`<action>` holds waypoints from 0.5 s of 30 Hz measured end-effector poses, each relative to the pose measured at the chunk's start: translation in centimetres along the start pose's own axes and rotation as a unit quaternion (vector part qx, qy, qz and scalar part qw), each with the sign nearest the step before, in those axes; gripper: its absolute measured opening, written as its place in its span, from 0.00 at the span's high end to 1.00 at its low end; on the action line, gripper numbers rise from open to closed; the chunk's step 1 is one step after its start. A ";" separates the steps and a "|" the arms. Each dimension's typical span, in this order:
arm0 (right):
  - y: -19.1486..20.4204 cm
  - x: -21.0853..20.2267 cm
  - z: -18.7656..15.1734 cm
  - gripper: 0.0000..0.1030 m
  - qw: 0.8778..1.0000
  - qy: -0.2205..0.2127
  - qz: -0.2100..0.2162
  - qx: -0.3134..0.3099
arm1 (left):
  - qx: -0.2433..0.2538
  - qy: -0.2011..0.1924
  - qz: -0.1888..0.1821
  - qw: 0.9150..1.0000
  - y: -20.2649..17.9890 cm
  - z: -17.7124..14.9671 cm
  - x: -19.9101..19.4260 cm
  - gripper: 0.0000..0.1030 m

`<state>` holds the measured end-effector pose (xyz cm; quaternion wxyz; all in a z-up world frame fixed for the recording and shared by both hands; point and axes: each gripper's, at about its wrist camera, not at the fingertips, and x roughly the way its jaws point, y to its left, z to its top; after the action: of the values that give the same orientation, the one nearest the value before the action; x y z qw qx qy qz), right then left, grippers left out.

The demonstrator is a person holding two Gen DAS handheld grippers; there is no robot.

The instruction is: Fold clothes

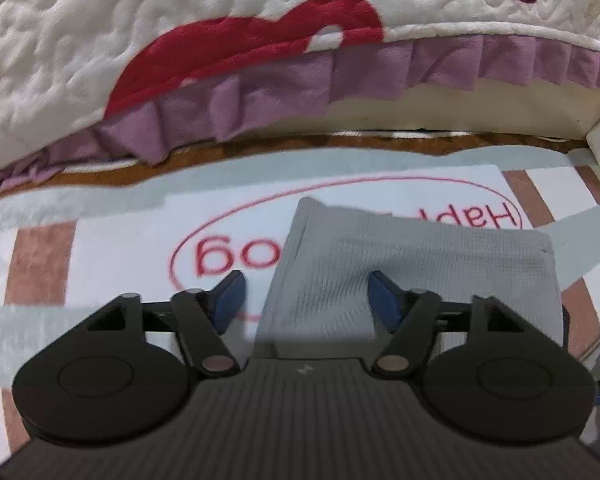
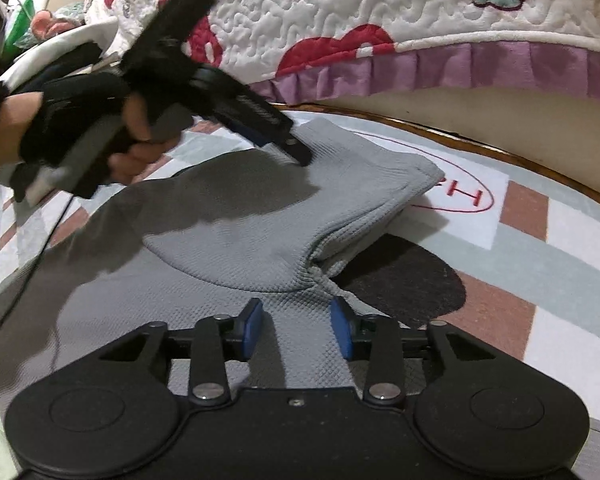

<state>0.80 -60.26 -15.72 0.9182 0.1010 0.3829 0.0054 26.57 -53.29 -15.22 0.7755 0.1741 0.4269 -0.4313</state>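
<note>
A grey knit garment [image 2: 228, 216] lies partly folded on a patterned rug [image 2: 520, 264], and its far folded edge [image 1: 420, 256] also appears in the left wrist view. My left gripper [image 1: 306, 298] hovers open over the garment's left side, its right pad [image 1: 384, 300] above the fabric and its left pad over the rug. In the right wrist view a gloved hand [image 2: 80, 120] holds that left gripper [image 2: 300, 154], tip down on the garment's far end. My right gripper [image 2: 297, 328] is open low over the near part, with a strip of grey fabric running between its blue pads [image 2: 252, 328], unclamped.
A bed with a white quilted cover [image 1: 180, 40] and purple frill [image 1: 260, 96] runs along the far side of the rug, with a brown rim [image 1: 260, 148] below it. The rug [image 1: 120, 240] carries red lettering in an oval. A black cable [image 2: 28, 272] trails at the left.
</note>
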 end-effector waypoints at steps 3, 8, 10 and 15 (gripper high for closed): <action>0.0 0.1 -0.1 0.50 1.000 -0.001 0.012 0.001 | 0.021 -0.014 0.011 1.000 -0.8 0.1 0.3 0.51; -0.6 0.0 -0.3 0.45 0.999 -0.008 0.037 0.019 | 0.006 -0.046 0.024 0.999 -1.9 0.5 -2.0 0.95; -0.9 -0.1 -0.3 0.42 0.998 -0.008 0.048 0.038 | 0.004 -0.077 0.019 0.997 -1.9 0.4 -4.0 0.95; -3.5 0.0 -0.6 0.33 0.982 -0.011 0.113 0.150 | -0.037 -0.147 -0.026 0.988 -1.4 -0.6 -10.6 0.95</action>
<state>0.20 -63.57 -16.78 0.8901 0.2804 0.3556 0.0507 22.32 -48.13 -6.84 0.8241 0.0690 0.3282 -0.4565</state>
